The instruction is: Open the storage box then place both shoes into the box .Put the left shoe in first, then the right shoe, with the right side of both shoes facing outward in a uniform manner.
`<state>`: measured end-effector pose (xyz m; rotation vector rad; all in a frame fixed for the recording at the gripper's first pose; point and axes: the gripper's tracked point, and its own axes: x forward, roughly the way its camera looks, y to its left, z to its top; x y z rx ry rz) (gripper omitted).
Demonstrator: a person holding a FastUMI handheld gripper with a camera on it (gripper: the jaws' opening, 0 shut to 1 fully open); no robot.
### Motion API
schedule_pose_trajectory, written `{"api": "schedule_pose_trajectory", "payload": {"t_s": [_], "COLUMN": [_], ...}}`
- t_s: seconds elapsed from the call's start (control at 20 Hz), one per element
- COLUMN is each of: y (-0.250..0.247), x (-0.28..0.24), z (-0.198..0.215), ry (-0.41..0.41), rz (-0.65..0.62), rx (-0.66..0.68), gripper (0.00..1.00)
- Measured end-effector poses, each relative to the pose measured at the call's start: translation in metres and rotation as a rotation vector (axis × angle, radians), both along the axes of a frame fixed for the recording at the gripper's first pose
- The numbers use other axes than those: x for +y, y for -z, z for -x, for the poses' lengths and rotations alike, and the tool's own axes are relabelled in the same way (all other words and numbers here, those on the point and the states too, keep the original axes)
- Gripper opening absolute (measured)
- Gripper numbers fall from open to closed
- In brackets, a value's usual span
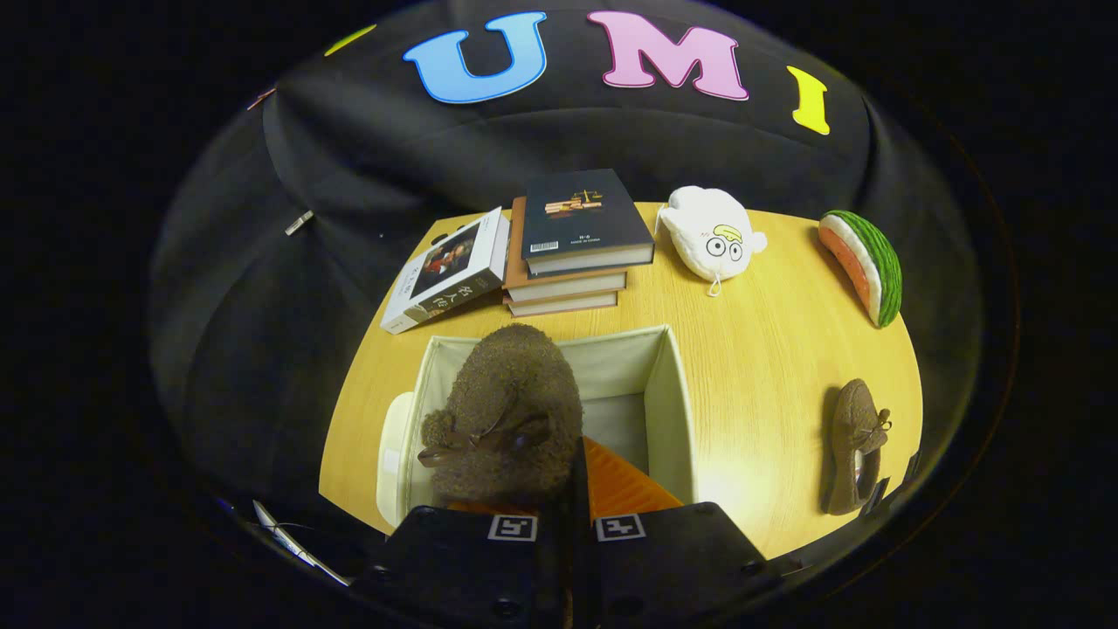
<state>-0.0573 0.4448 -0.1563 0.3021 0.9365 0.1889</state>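
Gripper view: claw [578, 502] grips brown shoe [507, 411] over box [672, 384]; books [568, 253] beyond.

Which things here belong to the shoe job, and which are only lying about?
Job: storage box; brown shoe held over it by the hand-held gripper; second shoe on the table.
Lying about: books; white plush toy; watermelon-slice toy.

— Where are we looking from?
— We ride on the gripper [572, 489], high above the table [769, 349], facing steeply down and forward.
— How near?
— Close over the open box [672, 393]; the books [576, 240] lie beyond.
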Motion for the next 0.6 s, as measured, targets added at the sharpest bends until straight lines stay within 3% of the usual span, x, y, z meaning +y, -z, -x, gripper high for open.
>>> {"api": "schedule_pose_trajectory", "payload": {"t_s": [0.25, 0.4, 0.6], "y": [0.034, 0.039, 0.048], "x": [0.019, 0.038, 0.047], "z": [0.01, 0.011, 0.015], "ry": [-0.002, 0.023, -0.011], "rz": [0.056, 0.0, 0.009], "rx": [0.071, 0.092, 0.113], "gripper": [0.11, 0.11, 0.14]}}
